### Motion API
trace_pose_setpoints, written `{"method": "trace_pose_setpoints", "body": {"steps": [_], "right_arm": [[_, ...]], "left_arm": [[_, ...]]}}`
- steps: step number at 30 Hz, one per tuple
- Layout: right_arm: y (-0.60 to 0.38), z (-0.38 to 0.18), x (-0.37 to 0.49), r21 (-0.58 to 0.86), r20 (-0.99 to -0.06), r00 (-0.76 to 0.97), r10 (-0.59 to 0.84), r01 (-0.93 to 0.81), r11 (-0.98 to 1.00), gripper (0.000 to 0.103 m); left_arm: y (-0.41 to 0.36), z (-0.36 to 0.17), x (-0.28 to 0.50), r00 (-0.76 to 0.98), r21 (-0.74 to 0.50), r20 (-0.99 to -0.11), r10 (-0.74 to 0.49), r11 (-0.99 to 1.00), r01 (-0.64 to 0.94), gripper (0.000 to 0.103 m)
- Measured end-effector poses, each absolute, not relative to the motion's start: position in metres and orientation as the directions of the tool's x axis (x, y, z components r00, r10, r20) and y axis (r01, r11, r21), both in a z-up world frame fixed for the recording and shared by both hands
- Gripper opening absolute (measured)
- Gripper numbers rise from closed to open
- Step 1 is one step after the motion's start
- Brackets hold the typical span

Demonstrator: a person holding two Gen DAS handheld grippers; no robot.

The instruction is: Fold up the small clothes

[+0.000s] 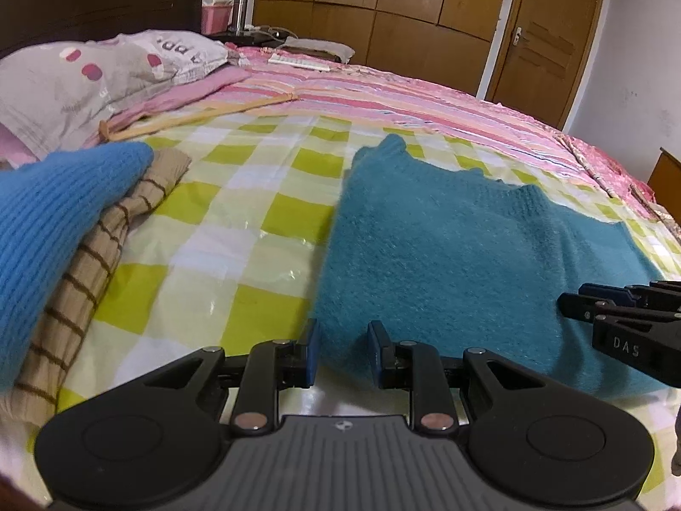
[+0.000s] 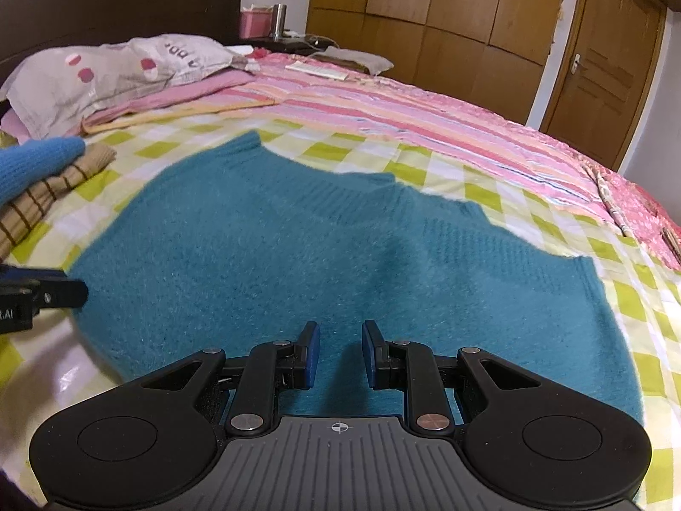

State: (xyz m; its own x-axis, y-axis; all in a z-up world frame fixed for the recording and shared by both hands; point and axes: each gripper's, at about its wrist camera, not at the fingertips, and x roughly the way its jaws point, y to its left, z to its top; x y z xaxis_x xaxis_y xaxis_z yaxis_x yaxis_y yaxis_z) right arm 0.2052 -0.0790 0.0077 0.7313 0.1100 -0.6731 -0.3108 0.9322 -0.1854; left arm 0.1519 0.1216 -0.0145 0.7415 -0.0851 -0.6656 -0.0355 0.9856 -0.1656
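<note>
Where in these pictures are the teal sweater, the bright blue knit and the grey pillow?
teal sweater (image 2: 340, 264): right wrist view, middle of its flat body.
bright blue knit (image 1: 55, 217): left wrist view, ribbed top of the piece on the pile.
grey pillow (image 1: 85, 81): left wrist view, its spotted front face.

A sweater (image 2: 332, 264) lies flat mid-frame on the bed (image 2: 425, 127); folded clothes (image 2: 38, 187) at left, pillow (image 2: 106, 72) upper left.
</note>
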Motion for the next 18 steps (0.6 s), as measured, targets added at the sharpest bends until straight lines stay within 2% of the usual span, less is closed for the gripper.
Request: {"method": "trace_pose_setpoints", "body": {"steps": [18], "right_arm": [[-0.069, 0.004, 0.208, -0.226, -0.682, 0.727, 0.078, -0.311, 0.923, 0.022]], "left_arm": [[0.134, -0.023, 0.158, 0.725, -0.211, -0.678, -0.119, 0.977, -0.038, 0.033]]}}
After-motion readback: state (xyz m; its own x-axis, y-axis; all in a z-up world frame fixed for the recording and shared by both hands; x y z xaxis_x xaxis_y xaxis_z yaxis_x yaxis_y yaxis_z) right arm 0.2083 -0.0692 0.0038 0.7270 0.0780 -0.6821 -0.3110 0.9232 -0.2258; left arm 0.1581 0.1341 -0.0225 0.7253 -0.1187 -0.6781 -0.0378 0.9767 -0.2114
